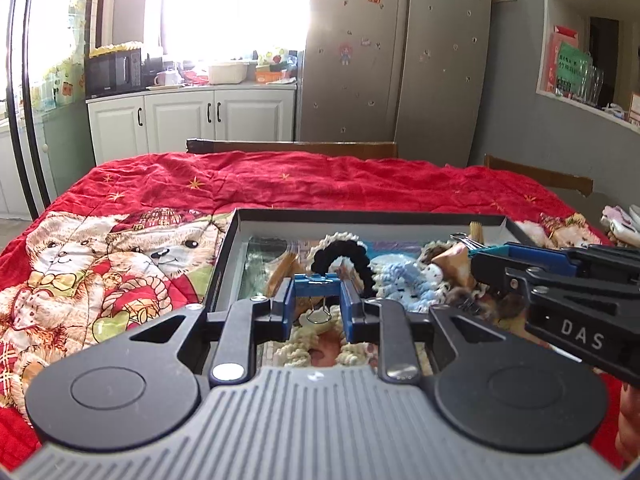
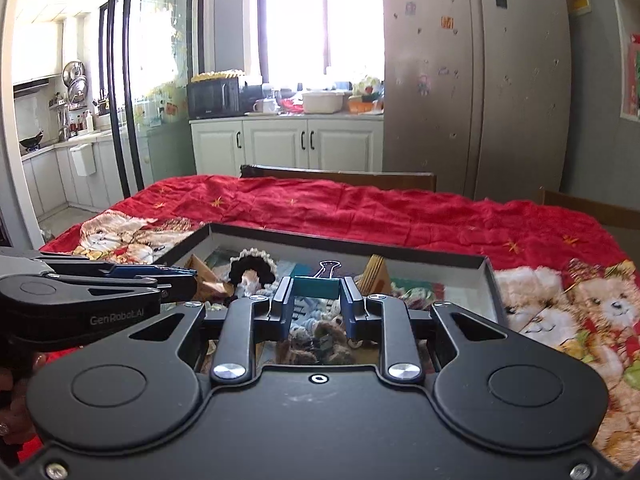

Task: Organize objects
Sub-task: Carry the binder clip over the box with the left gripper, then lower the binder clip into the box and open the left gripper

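Observation:
A shallow black-walled box (image 1: 368, 216) (image 2: 360, 243) sits on the red bear-print cloth, holding several small things: a black scrunchie (image 1: 340, 258) (image 2: 250, 270), crocheted pieces, wooden bits. My left gripper (image 1: 318, 284) is shut on a blue binder clip (image 1: 318, 286), held over the box's near part. My right gripper (image 2: 317, 286) is shut on a teal binder clip (image 2: 316, 286), held over the box's middle. The right gripper shows at the right in the left wrist view (image 1: 560, 280); the left gripper shows at the left in the right wrist view (image 2: 100, 288).
The red cloth (image 1: 280, 184) covers the table around the box. Wooden chair backs (image 1: 296, 146) stand at the far edge. A fridge (image 1: 396, 52) and white cabinets (image 1: 192, 116) lie beyond. Folded cloths (image 1: 624, 224) lie at the far right.

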### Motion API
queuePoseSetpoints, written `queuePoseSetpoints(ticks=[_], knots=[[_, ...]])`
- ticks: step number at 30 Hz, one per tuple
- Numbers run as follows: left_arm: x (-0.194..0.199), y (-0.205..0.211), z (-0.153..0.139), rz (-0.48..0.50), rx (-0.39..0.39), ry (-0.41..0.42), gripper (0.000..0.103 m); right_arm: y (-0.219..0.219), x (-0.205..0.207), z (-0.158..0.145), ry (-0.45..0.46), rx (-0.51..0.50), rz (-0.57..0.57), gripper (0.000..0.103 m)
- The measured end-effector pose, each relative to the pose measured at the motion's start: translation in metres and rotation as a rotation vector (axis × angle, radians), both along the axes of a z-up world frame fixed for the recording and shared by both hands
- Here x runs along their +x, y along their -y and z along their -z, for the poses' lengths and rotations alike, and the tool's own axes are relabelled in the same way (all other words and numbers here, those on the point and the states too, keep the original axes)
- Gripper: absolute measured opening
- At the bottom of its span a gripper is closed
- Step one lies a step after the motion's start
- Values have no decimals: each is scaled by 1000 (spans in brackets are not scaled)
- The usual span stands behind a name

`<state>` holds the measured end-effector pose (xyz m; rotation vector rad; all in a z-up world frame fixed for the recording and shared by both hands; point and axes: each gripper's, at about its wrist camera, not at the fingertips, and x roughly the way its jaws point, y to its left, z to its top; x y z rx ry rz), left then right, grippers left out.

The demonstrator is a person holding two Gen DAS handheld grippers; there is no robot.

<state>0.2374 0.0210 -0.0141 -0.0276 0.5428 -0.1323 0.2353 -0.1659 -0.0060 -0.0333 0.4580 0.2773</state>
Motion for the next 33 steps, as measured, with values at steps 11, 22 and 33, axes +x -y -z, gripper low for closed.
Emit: queuePoseSetpoints(ticks=[11,22,33], knots=[[10,0,19,15,33,-43,28,-7,16,23,-40,-6,-24,24],[11,7,25,21,87,-43,37,-19,19,30,-43,-76,-45,24],[9,10,27,23,107,-42,49,-23,15,30,-28,-117,-59,27]])
